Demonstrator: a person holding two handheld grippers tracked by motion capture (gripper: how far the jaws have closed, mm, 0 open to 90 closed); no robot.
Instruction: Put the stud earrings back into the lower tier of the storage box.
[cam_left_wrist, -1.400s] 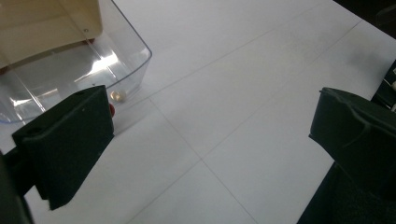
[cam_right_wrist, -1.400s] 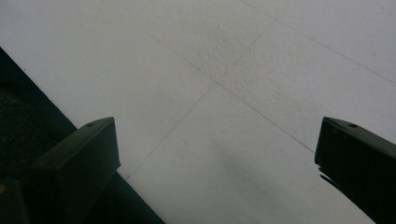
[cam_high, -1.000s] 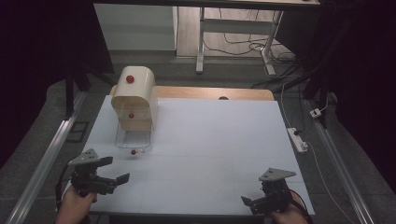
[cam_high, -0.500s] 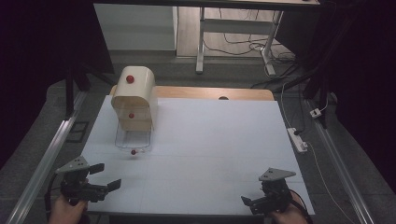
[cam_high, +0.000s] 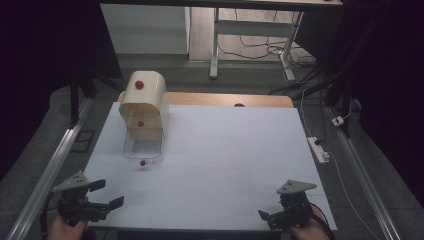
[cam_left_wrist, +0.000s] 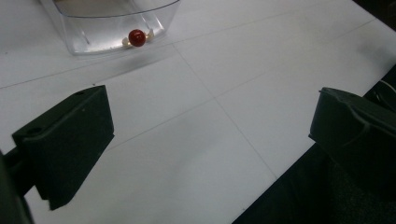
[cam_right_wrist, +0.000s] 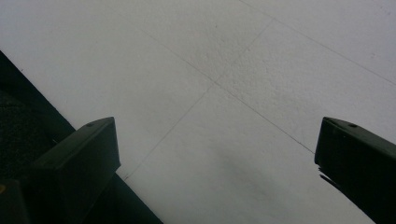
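A cream, round-topped box (cam_high: 144, 97) with a red knob (cam_high: 139, 85) stands at the back left of the white table (cam_high: 230, 155). A clear plastic drawer (cam_high: 142, 149) sticks out of its base toward me, and the drawer front carries a red knob (cam_high: 143, 163). The left gripper view has that clear drawer (cam_left_wrist: 116, 25) and its red knob (cam_left_wrist: 137, 37) at the top. My left gripper (cam_high: 106, 194) hovers open at the front left corner, well short of the drawer, with nothing between its jaws. My right gripper (cam_high: 270, 217) is open over bare table at the front right.
A wooden board (cam_high: 225, 99) with a dark hole (cam_high: 239, 105) borders the table's far edge. A white power strip (cam_high: 318, 149) lies on the floor to the right. A metal rail (cam_high: 50, 165) runs along the left side. Desk legs (cam_high: 215, 45) stand behind.
My left gripper has drawn back and leftward to the table's front left corner, still open. The right gripper, box and drawer have stayed put.
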